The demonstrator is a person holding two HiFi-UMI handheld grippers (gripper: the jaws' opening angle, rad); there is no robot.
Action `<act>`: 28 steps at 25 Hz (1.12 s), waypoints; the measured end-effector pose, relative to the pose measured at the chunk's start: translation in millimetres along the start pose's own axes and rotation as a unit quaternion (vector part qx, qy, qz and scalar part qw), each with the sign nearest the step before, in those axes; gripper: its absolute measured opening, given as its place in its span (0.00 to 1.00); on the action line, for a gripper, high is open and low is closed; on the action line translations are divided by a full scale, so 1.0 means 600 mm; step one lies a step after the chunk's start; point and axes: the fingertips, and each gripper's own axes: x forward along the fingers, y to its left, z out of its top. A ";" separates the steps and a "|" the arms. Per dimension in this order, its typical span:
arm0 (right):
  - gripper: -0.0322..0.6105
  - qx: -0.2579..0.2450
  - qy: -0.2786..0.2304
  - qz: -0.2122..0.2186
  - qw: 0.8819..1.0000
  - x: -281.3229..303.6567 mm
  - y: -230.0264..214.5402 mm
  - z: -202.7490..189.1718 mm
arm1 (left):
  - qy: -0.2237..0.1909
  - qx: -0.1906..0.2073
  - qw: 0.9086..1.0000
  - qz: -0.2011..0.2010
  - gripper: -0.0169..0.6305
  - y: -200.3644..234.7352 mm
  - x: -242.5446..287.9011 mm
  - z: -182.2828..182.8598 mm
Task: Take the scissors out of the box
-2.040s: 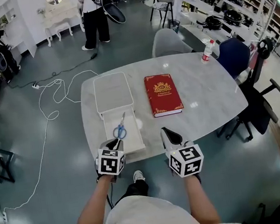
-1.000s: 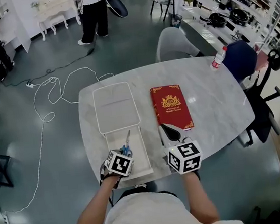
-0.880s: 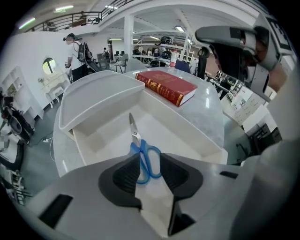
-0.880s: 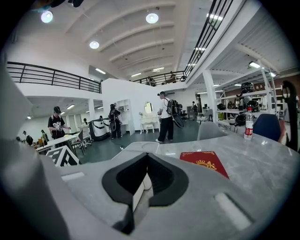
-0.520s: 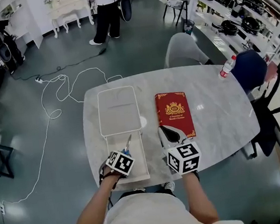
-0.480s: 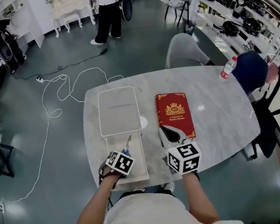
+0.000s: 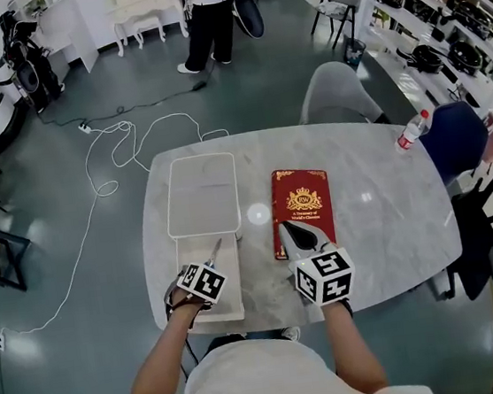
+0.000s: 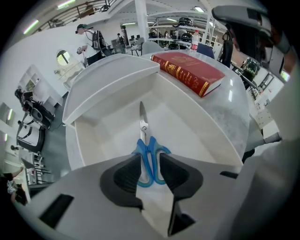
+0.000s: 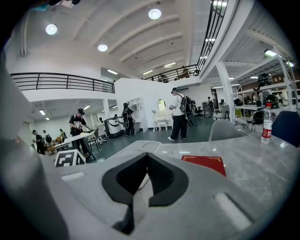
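in the head view, handles of the scissors under the left hand-held gripper

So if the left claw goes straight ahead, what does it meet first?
Most likely the scissors: their blue handles lie just ahead of the open left claw, inside the white box.

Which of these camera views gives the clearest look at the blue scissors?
The left gripper view: the scissors lie close-up in the box. The head view shows just a blade tip; the right gripper view shows none.

Marble table — open white box, red book, bottle on it.
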 end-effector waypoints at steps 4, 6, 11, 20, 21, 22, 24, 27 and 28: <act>0.06 -0.001 0.003 0.008 1.000 -0.001 -0.022 -0.001 | 0.008 -0.019 1.000 0.002 0.21 0.001 0.004 0.000; 0.06 -0.001 0.005 0.013 1.000 0.000 -0.026 -0.003 | 0.007 -0.023 1.000 0.002 0.18 -0.003 0.005 0.001; 0.06 -0.006 0.009 0.029 1.000 0.001 -0.021 -0.003 | 0.002 -0.021 1.000 0.004 0.16 -0.006 0.000 0.000; 0.06 0.000 0.005 0.029 1.000 -0.007 -0.024 -0.008 | -0.021 -0.036 0.999 0.003 0.15 -0.006 -0.015 -0.006; 0.06 0.001 0.005 0.029 1.000 -0.007 -0.023 -0.008 | -0.027 -0.036 0.999 0.006 0.15 -0.005 -0.021 -0.004; 0.06 0.001 0.004 0.029 1.000 -0.007 -0.020 -0.008 | -0.033 -0.036 0.999 0.009 0.15 -0.003 -0.028 -0.003; 0.06 0.001 0.004 0.031 0.999 -0.006 -0.014 -0.007 | -0.046 -0.038 0.998 0.012 0.15 0.000 -0.042 -0.001; 0.06 -0.001 0.004 0.034 0.999 -0.005 -0.004 -0.008 | -0.061 -0.038 0.997 0.015 0.15 0.003 -0.058 -0.003; 0.06 -0.002 0.004 0.035 0.999 -0.005 0.000 -0.008 | -0.066 -0.038 0.997 0.017 0.15 0.004 -0.063 -0.004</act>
